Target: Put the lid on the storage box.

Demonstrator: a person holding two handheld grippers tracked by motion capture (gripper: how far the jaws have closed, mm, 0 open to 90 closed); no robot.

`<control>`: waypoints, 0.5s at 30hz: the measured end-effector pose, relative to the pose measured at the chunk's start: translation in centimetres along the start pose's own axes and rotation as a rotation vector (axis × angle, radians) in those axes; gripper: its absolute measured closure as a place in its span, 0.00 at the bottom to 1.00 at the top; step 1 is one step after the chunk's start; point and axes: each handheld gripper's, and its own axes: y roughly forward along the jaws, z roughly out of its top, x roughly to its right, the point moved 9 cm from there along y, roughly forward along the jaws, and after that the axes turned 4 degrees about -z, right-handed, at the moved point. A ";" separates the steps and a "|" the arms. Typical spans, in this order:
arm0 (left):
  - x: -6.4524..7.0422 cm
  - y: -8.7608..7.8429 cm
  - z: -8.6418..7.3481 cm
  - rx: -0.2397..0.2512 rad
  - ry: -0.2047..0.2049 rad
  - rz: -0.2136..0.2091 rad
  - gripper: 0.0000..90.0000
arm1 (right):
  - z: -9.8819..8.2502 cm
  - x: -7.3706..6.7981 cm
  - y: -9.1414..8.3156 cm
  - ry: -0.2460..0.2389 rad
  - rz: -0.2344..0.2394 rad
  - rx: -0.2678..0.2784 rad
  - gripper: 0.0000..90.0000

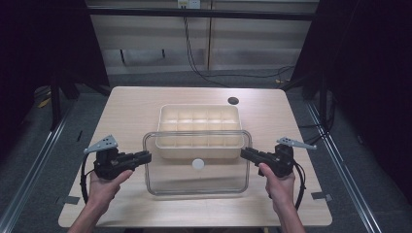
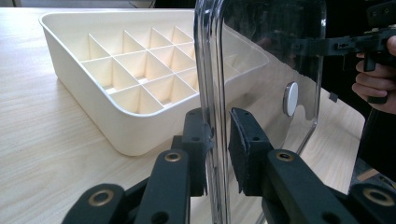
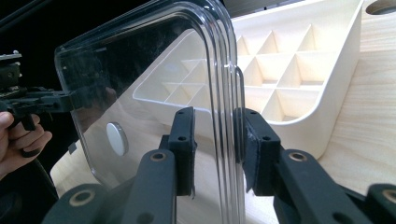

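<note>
I have the clear lid [image 1: 197,165] clamped by its left and right edges in the left gripper [image 1: 145,156] and right gripper [image 1: 245,153], lifted just near of the divided box [image 1: 199,125]; next I judge it must travel far-ward, level, and settle squarely on the rim.

- High view: fixed above the near edge of the table [image 1: 145,104], facing forward and down; takes in the whole tabletop and the floor beyond the far edge.
- Left gripper view: rides on the left gripper [image 2: 217,140], low and very near, facing across the table toward its right edge; the right gripper [image 2: 327,45] sits far off.
- Right gripper view: rides on the right gripper [image 3: 212,137], equally near, facing toward the left edge.
- Shared by all three: clear lid [image 1: 197,177] with its white knob [image 1: 197,163], compartment tray [image 1: 199,114].
</note>
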 end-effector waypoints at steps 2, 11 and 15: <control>-0.2 0.0 0.2 0.003 -0.004 0.002 0.86 | 0.1 0.0 0.2 0.002 0.002 -0.002 0.76; -0.9 0.5 0.8 0.002 -0.013 0.012 0.85 | 1.0 0.5 0.8 0.006 -0.003 -0.008 0.76; -1.3 0.7 1.1 -0.001 -0.022 0.011 0.85 | 1.3 0.7 1.2 0.015 -0.001 -0.014 0.76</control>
